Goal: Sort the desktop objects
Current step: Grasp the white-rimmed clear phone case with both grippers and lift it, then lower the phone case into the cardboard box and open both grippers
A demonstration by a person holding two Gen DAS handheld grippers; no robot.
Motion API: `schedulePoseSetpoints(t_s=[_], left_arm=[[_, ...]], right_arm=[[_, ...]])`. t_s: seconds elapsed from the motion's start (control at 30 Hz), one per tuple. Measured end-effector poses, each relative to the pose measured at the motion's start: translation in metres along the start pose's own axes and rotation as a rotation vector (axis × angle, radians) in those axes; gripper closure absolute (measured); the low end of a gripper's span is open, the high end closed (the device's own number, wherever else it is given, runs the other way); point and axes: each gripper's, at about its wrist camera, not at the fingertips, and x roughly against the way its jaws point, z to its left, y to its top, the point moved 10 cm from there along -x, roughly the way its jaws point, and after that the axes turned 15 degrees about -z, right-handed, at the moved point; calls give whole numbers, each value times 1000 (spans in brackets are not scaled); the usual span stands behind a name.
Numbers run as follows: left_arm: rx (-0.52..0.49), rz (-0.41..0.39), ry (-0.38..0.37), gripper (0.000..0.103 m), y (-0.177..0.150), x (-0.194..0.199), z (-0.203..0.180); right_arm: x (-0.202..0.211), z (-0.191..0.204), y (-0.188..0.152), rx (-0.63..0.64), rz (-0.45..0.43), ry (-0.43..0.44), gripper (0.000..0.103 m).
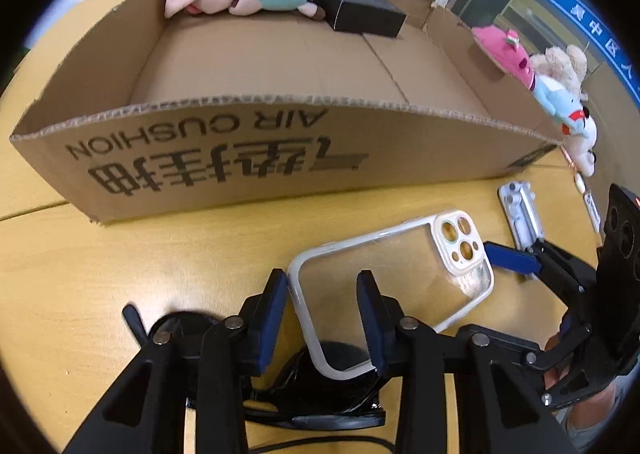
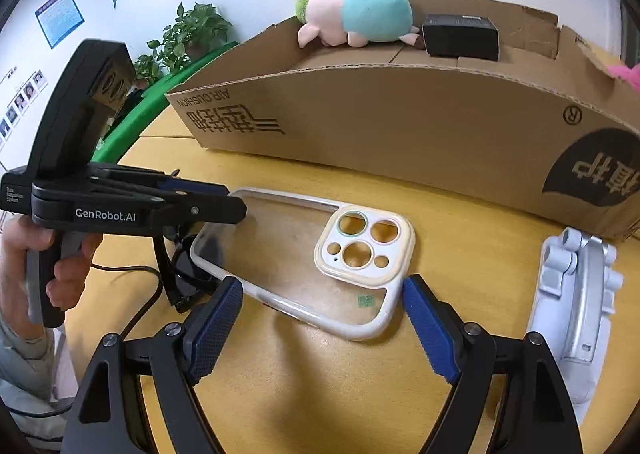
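The clear phone case (image 2: pixel 320 266) lies flat on the table (image 2: pixel 320 394), just in front of the cardboard box (image 2: pixel 400 125), at twelve o'clock from the right gripper (image 2: pixel 320 322). That claw gapes wide astride the camera end. The left gripper (image 1: pixel 320 318) stands narrowly parted over the other end, not pinching. Pick-up seems pending: one claw must close on a rim before lifting toward the box.

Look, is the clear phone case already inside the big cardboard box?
No, the phone case lies on the wooden table in front of the cardboard box, which holds only a plush pig and a black box.
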Motion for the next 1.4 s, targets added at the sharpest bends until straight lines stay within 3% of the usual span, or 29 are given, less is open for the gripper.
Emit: schedulePoseSetpoints(t_s=[0.17,0.37,0.63,0.83,1.0,1.2,1.4], left_arm=[[24,-95,-72,70,25,10,-16],[2,-208,-89,70,57,24,-32],[11,-361,-75,71,90,61,-30],[-2,-453,-42,72,132,86,-21],[-24,-520,-18,72,183,108,-5],[-31,-518,33,72,230,101,27],[26,-378,85,72,247,47,72]], right_arm=[[21,-9,20,-53,-97,5,21],[31,-19,39,-55,-160,-38,22],[52,-18,73,-10,-292,-97,44],[57,-6,123,47,-367,-119,46],[50,4,184,96,-421,-108,46],[21,9,247,104,-415,-77,46],[-47,-2,266,80,-290,-55,46]])
